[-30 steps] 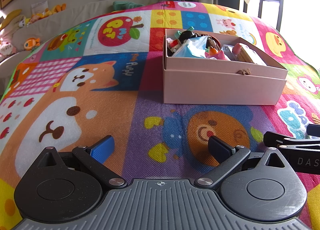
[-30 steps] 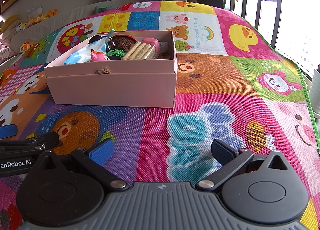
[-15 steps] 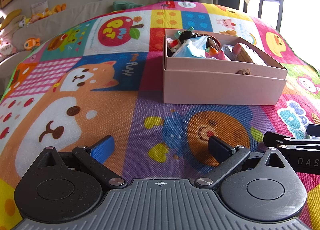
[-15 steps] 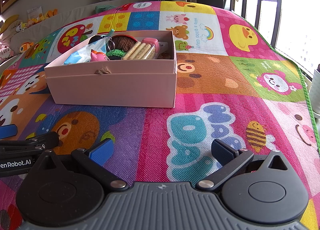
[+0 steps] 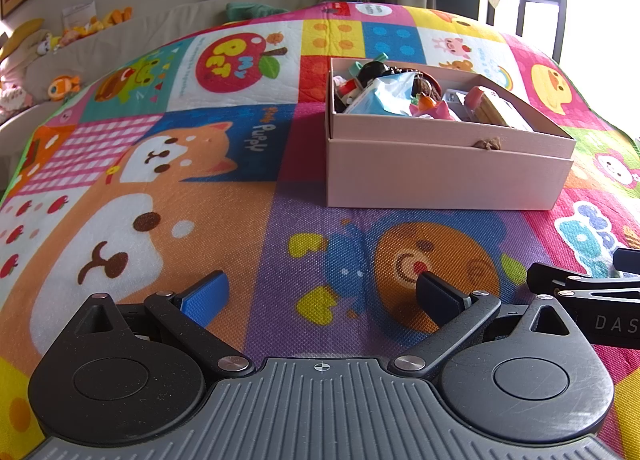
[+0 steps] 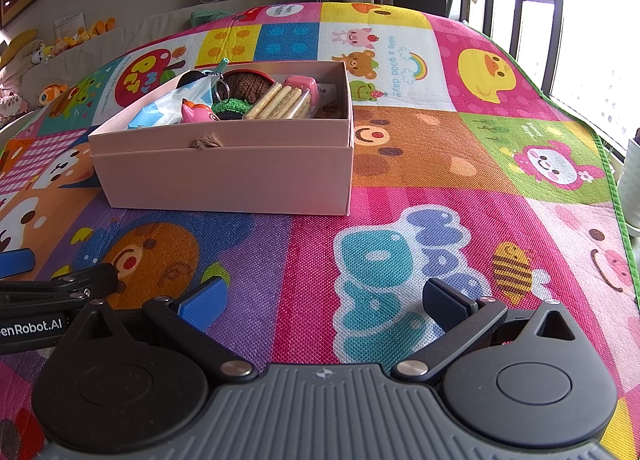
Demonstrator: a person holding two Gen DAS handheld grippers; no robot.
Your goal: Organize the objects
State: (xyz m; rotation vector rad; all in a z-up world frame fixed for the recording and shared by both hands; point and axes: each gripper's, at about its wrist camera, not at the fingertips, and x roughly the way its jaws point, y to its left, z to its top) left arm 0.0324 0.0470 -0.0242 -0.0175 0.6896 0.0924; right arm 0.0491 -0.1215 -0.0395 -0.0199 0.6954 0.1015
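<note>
A pink cardboard box (image 5: 444, 176) (image 6: 224, 180) sits on the colourful play mat, set into its own lid. Inside lie several small things: a blue and white packet (image 6: 172, 108), a pink toy (image 6: 198, 112), a brown crocheted piece (image 6: 244, 84), a pack of biscuit sticks (image 6: 280, 100) and a pink cup (image 6: 302, 84). My left gripper (image 5: 320, 294) rests low over the mat, well short of the box, open and empty. My right gripper (image 6: 322, 302) hovers over the pink square to the box's right front, open and empty as well.
The play mat (image 5: 168, 196) covers the whole floor ahead. Soft toys (image 5: 60, 86) line a low ledge at the far left. A window with dark bars (image 6: 552, 0) stands at the right, with a white container (image 6: 632, 188) past the mat's green edge.
</note>
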